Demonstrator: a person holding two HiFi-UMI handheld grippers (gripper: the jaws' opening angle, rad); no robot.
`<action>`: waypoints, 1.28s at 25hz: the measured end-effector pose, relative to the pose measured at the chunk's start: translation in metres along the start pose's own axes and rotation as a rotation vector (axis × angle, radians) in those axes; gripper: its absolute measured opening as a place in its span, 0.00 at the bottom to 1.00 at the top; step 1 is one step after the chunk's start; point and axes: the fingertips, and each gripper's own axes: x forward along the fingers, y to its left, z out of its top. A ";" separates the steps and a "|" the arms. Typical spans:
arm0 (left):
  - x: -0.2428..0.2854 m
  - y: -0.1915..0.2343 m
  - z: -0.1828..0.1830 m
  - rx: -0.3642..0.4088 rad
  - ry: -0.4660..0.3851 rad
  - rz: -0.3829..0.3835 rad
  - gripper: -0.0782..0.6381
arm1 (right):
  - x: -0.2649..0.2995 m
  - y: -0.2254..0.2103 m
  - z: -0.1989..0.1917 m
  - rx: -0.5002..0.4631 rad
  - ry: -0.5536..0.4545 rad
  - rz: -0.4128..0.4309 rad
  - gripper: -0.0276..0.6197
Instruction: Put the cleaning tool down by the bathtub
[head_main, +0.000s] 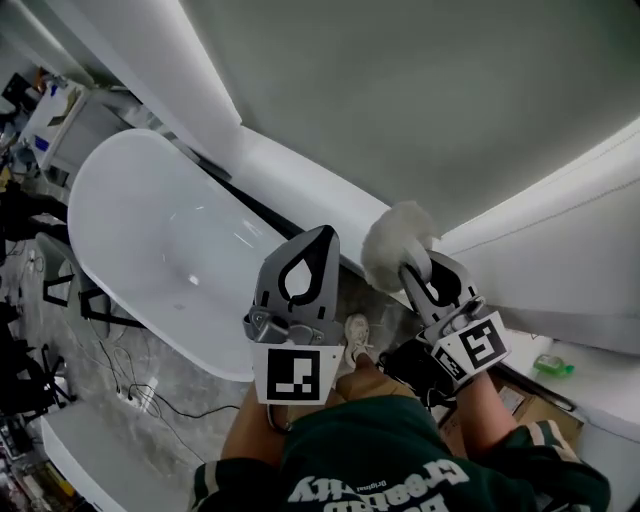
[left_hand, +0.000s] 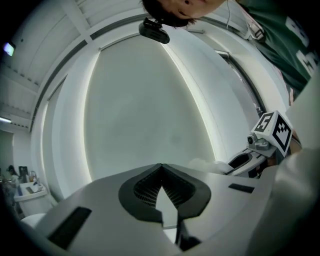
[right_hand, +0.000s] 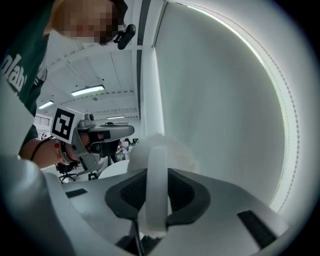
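Note:
A fluffy white cleaning tool (head_main: 397, 238) is held up in front of the grey wall, to the right of the white bathtub (head_main: 150, 225). My right gripper (head_main: 412, 270) is shut on its white handle (right_hand: 156, 185), and the fluffy head (right_hand: 175, 149) sticks out past the jaws. My left gripper (head_main: 322, 236) hangs beside it to the left, over the tub's near end, shut with its tips touching and nothing between them (left_hand: 161, 167). In the left gripper view the tool's head (left_hand: 202, 163) and the right gripper (left_hand: 250, 159) show at the right.
A grey wall panel (head_main: 420, 100) framed by bright light strips stands behind the tub. A green bottle (head_main: 553, 365) lies on a white ledge at the right, above cardboard boxes (head_main: 530, 408). Cables (head_main: 130, 385) trail on the marbled floor left of the person's shoe (head_main: 357, 335).

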 end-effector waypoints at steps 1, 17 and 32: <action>0.001 0.002 -0.004 0.000 0.010 0.017 0.11 | 0.005 -0.002 -0.004 0.007 0.006 0.017 0.19; 0.010 0.037 -0.046 -0.053 0.059 0.118 0.11 | 0.087 -0.012 -0.035 0.067 0.045 0.100 0.19; 0.003 0.084 -0.107 -0.140 0.000 0.067 0.11 | 0.178 0.018 -0.083 -0.065 0.255 0.104 0.19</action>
